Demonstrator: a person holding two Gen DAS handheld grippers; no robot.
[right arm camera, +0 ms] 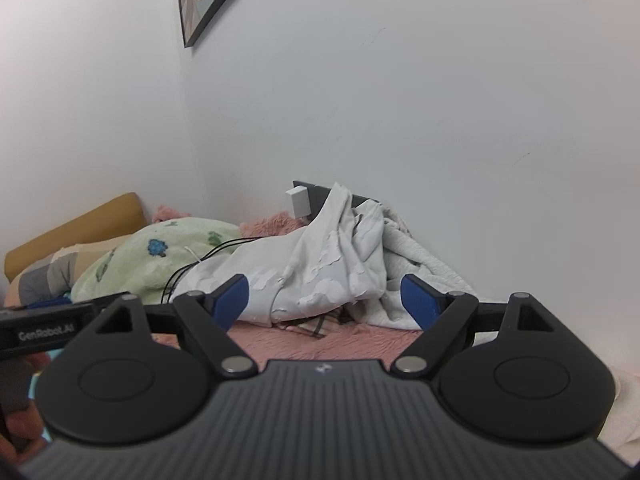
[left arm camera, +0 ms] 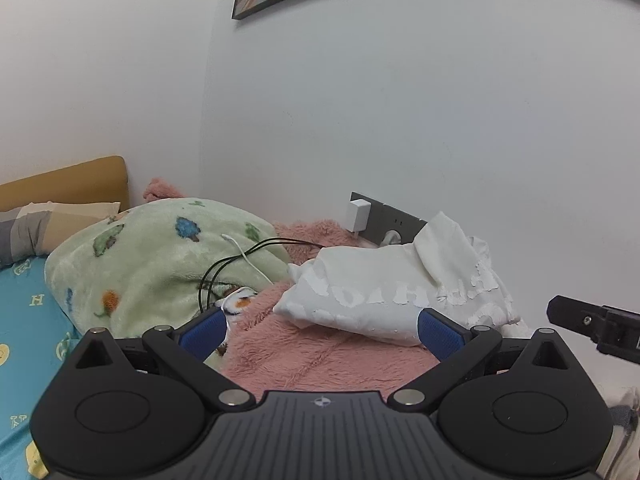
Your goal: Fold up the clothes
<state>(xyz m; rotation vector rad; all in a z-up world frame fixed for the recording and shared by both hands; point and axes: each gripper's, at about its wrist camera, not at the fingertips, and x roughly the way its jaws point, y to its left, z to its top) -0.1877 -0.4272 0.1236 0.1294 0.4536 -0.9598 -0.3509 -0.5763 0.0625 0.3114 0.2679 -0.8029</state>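
A crumpled white garment (left arm camera: 384,284) with worn pale lettering lies heaped on a pink fluffy blanket (left arm camera: 320,352) against the wall. In the right wrist view the same white garment (right arm camera: 320,268) sits piled ahead, with a plaid cloth (right arm camera: 316,325) peeking out beneath it. My left gripper (left arm camera: 320,330) is open, its blue pads (left arm camera: 202,334) spread wide just short of the garment. My right gripper (right arm camera: 326,300) is open too, in front of the pile and holding nothing. The right gripper's black body (left arm camera: 592,326) shows at the left view's right edge.
A green fleece blanket with a tree pattern (left arm camera: 160,264) bulges to the left, with black and white cables (left arm camera: 240,258) draped over it. A white charger (left arm camera: 359,216) sits in a grey wall socket strip. A pillow and mustard headboard (left arm camera: 68,186) stand far left. A blue sheet (left arm camera: 28,320) covers the bed.
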